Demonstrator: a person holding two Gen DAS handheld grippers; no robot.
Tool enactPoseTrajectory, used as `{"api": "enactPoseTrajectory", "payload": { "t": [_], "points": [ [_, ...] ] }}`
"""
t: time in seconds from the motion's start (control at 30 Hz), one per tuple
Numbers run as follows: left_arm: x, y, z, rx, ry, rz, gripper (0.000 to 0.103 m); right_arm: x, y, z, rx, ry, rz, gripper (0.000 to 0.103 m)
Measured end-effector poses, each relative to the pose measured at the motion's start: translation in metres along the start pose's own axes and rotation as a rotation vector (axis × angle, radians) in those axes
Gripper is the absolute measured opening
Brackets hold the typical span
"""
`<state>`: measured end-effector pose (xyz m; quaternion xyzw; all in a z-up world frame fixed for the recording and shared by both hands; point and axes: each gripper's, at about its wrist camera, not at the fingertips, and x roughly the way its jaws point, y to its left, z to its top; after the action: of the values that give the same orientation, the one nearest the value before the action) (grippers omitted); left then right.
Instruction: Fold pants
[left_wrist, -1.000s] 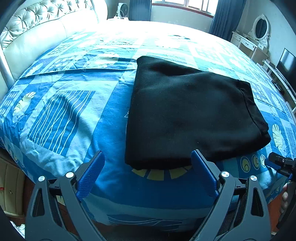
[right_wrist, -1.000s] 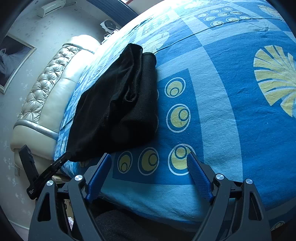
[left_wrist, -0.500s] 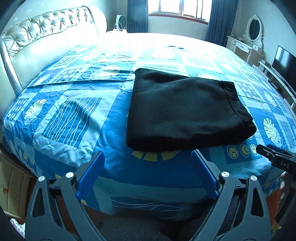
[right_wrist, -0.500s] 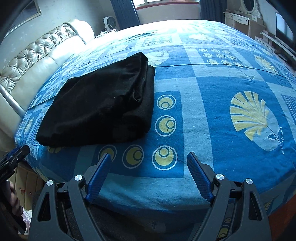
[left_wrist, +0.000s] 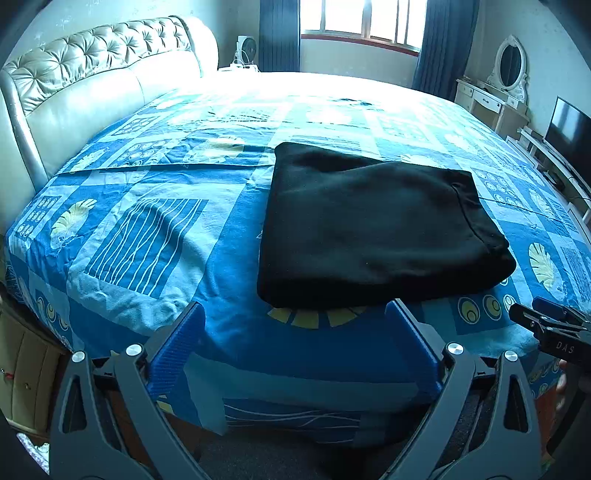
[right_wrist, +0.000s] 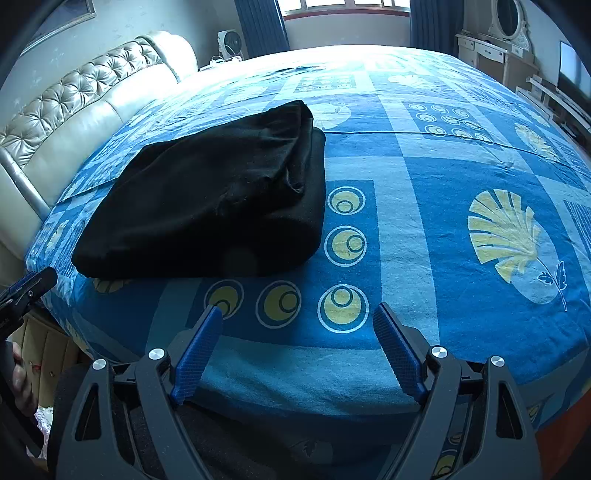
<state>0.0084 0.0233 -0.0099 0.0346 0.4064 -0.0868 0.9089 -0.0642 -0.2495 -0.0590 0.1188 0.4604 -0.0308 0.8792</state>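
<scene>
The black pants (left_wrist: 369, 229) lie folded into a thick rectangle on the blue patterned bedspread (left_wrist: 155, 229), near the bed's front edge. In the right wrist view the pants (right_wrist: 214, 206) sit at the left, layers stacked. My left gripper (left_wrist: 295, 314) is open and empty, held at the bed's front edge just in front of the pants. My right gripper (right_wrist: 297, 314) is open and empty, off the pants to their right, over the bedspread (right_wrist: 461, 177). The right gripper's tip also shows in the left wrist view (left_wrist: 550, 325).
A tufted cream headboard (left_wrist: 92, 88) runs along the left. A window with dark curtains (left_wrist: 362, 26) is at the back. A dresser with oval mirror (left_wrist: 506, 85) and a TV (left_wrist: 569, 129) stand at the right. A cabinet (left_wrist: 22, 369) sits low left.
Both grippers have pulled back and risen away from the pants, staying open. The right wrist view has levelled out. The pants have not moved.
</scene>
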Motion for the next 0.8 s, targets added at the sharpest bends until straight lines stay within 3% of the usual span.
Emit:
{"api": "enactPoseTrajectory", "payload": {
  "t": [0.33,0.6,0.8],
  "points": [
    [0.0028,-0.0054,-0.0017,0.023,0.018,0.006,0.098,-0.0063,-0.0017,0.0021,0.011,-0.036,-0.037,0.083],
    [0.0015,-0.0057,-0.0032,-0.001,0.034,-0.038,0.098,-0.0081,-0.0025,0.0026,0.026,-0.036,-0.028,0.083],
    [-0.0007,-0.0081,-0.0046,0.009,0.027,0.004,0.098,-0.0089,-0.0005,0.0020,0.022,-0.038,-0.027,0.083]
  ]
}}
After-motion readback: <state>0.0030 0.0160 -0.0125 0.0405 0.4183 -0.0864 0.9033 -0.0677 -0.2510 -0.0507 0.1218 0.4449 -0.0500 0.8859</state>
